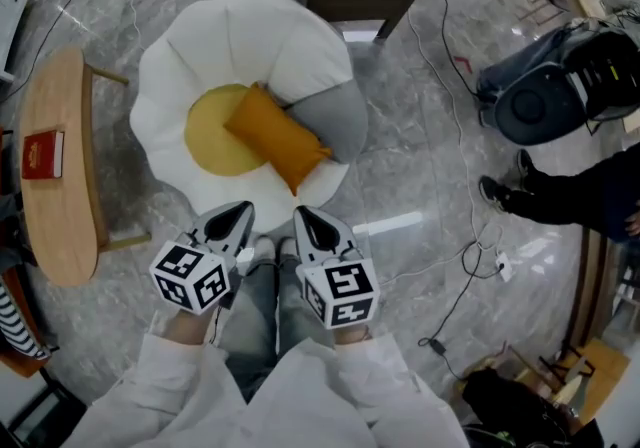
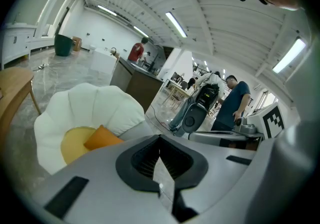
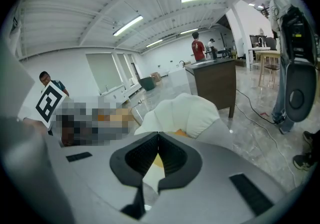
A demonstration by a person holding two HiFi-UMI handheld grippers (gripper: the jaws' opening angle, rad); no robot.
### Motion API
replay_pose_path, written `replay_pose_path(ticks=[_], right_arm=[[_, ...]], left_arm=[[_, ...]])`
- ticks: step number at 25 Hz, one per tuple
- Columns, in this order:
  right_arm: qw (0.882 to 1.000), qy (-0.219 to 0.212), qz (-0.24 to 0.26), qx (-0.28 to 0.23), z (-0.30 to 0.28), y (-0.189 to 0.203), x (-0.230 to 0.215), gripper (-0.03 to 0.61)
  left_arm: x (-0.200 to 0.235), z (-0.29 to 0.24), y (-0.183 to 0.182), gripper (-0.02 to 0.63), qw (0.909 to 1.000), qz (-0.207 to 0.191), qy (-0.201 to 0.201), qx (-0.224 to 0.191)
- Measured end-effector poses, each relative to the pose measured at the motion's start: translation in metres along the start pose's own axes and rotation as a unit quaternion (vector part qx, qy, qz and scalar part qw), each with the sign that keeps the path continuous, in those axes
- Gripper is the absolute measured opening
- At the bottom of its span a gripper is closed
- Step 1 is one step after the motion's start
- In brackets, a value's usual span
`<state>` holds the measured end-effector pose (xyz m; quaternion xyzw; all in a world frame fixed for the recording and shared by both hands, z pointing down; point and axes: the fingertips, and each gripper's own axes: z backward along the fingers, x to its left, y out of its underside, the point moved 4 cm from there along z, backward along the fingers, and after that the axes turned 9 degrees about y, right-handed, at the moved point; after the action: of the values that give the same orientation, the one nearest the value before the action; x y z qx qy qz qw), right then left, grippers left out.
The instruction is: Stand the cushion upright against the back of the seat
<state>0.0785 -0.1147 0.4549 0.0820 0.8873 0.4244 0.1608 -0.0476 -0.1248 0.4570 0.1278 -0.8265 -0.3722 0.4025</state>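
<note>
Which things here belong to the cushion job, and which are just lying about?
Job: orange cushion, white flower-shaped seat, left gripper, right gripper.
Lying about: wooden side table, red book, power strip, black machine.

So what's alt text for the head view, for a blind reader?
Seen from above, an orange cushion lies on the yellow seat of a white petal-shaped chair, not yet upright. Below it the left gripper and right gripper point toward the chair, jaws shut.
</note>
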Motion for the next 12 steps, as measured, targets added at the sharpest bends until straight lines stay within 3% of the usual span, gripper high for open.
replay_pose_path(ticks=[12], right_arm=[[0.999,0.017,-0.016,0.032,-0.067,0.067,-0.031,0.012]], left_arm=[[0.046,-0.050,0.059,0.006,0.9990,0.043,0.006,0.010]])
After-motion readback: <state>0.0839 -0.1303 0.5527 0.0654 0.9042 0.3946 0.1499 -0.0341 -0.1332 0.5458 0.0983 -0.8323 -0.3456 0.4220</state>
